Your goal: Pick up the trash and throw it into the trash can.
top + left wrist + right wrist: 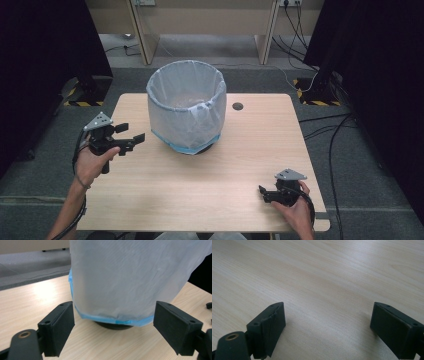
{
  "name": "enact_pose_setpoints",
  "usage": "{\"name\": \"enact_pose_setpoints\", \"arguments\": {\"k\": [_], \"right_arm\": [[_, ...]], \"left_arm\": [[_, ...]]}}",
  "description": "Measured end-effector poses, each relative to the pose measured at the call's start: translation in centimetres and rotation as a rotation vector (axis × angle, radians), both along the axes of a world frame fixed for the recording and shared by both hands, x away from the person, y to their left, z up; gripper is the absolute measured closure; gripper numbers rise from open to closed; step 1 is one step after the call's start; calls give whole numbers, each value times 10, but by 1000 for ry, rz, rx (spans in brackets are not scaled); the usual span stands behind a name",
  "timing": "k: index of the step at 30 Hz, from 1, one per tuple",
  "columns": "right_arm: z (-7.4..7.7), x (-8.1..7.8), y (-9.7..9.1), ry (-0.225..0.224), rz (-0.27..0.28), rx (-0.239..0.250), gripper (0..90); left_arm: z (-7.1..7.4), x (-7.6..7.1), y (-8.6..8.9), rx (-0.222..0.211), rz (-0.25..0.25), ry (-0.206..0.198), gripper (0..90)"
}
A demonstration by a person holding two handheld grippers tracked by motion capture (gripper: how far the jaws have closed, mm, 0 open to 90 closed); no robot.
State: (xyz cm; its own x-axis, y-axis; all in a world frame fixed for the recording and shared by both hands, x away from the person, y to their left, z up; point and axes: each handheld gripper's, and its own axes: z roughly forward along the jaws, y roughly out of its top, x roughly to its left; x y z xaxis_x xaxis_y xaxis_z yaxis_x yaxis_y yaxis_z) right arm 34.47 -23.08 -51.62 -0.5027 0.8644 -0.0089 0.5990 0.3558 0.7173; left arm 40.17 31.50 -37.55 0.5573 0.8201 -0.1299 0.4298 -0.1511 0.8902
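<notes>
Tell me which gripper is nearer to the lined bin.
Left. The left gripper hangs just beside the bin, jaws open and pointed at its bag-covered side. The right gripper sits far off near the table's front right corner, open over bare wood.

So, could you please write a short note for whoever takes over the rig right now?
Left gripper: open, empty, aimed at the lined bin, close beside its left side but apart from it.
Right gripper: open, empty, low over the table near its front right corner.
The bin stands upright at the table's far middle, bag folded over the rim.
Nothing gripped yet; any work on the bag is still to do.
</notes>
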Motion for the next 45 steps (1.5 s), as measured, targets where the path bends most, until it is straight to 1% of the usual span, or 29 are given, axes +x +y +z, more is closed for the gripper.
{"name": "enact_pose_setpoints", "arguments": {"k": [2,9,16,18,28,34,38,45], "right_arm": [[0,0,0,0,0,0,129],[0,0,0,0,0,0,129],[0,0,0,0,0,0,129],[0,0,0,0,0,0,129],[0,0,0,0,0,0,129],[0,0,0,0,0,0,129],[0,0,0,0,0,0,129],[0,0,0,0,0,0,129]], "left_arm": [[-6,0,1,-3,4,9,165],[-26,0,1,12,13,28,165],[-42,-1,1,24,31,27,165],[-47,-1,2,34,36,27,165],[-72,-3,4,36,57,41,165],[-83,-4,3,58,58,49,165],[-90,-5,3,57,60,53,165],[-104,-8,1,61,57,73,165]]}}
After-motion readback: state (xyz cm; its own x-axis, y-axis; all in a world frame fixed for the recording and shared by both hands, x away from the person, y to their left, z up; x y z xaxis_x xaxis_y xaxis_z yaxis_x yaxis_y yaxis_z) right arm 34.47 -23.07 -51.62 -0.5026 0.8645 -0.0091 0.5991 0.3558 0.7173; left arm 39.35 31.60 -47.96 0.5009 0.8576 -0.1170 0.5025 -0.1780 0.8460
